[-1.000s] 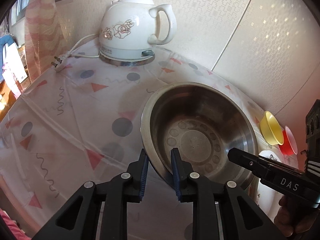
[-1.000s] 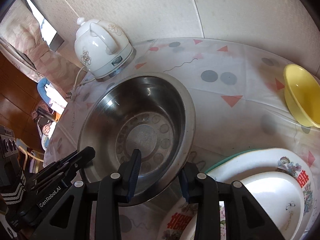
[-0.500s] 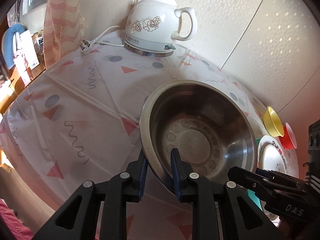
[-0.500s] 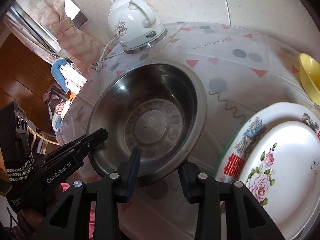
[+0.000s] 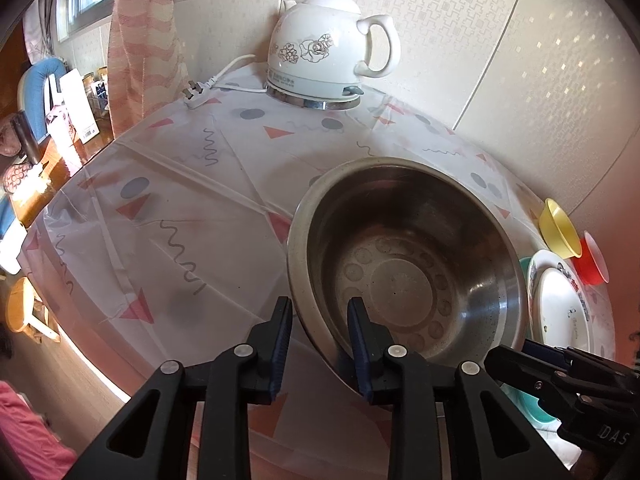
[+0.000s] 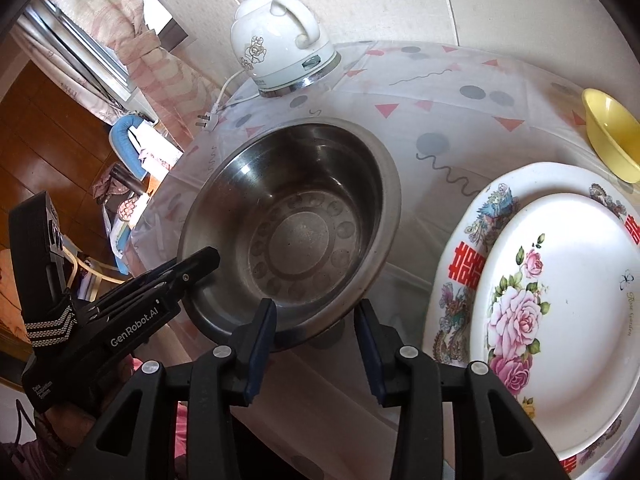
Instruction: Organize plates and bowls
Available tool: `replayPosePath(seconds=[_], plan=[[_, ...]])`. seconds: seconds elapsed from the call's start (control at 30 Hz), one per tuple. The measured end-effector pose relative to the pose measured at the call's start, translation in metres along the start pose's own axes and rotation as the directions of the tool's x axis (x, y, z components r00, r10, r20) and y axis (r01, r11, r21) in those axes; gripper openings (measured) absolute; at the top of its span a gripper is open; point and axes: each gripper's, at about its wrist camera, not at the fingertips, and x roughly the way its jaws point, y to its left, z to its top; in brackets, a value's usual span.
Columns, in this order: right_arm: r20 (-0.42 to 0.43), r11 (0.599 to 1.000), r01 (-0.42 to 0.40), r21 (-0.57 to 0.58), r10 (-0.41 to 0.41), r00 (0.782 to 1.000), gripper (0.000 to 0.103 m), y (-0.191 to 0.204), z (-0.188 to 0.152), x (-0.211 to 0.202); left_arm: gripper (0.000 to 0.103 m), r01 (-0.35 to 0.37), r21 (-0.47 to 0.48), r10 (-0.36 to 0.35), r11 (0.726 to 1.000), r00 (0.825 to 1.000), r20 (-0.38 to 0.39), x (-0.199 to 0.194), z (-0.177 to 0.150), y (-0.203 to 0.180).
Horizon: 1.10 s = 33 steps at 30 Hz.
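A large steel bowl is held tilted above the table's near edge. My left gripper is shut on its near rim, one finger inside and one outside. My right gripper straddles the bowl's rim with its jaws apart, not pinching it. To the right lies a stack of plates: a white rose plate on a plate with red characters, also in the left wrist view. A yellow bowl and a red bowl sit beyond the stack.
A white electric kettle stands at the back by the wall, its cord and plug lying on the patterned tablecloth. A wooden floor and a stool are to the left beyond the table edge.
Both grippers and the steel bowl have pulled back toward the near table edge and lifted. The kettle looks farther off and more of the plate stack shows. The left grip holds.
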Motion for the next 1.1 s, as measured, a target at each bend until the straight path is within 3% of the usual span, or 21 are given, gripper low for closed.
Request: replayPosePath(seconds=[0.53, 1.1], plan=[[0.090, 1.000, 0.013, 0.006, -0.014, 0.996, 0.042, -0.013, -0.010, -0.023, 0.036, -0.069, -0.010, 0.070, 0.998, 0.994, 0.081, -0.021, 0.009, -0.002], [0.196, 0.987, 0.059, 0.146, -0.088, 0.977, 0.042, -0.064, -0.012, -0.062, 0.045, 0.031, 0.142, -0.042, 0.989, 0.996, 0.073, -0.026, 0.012, -0.068]])
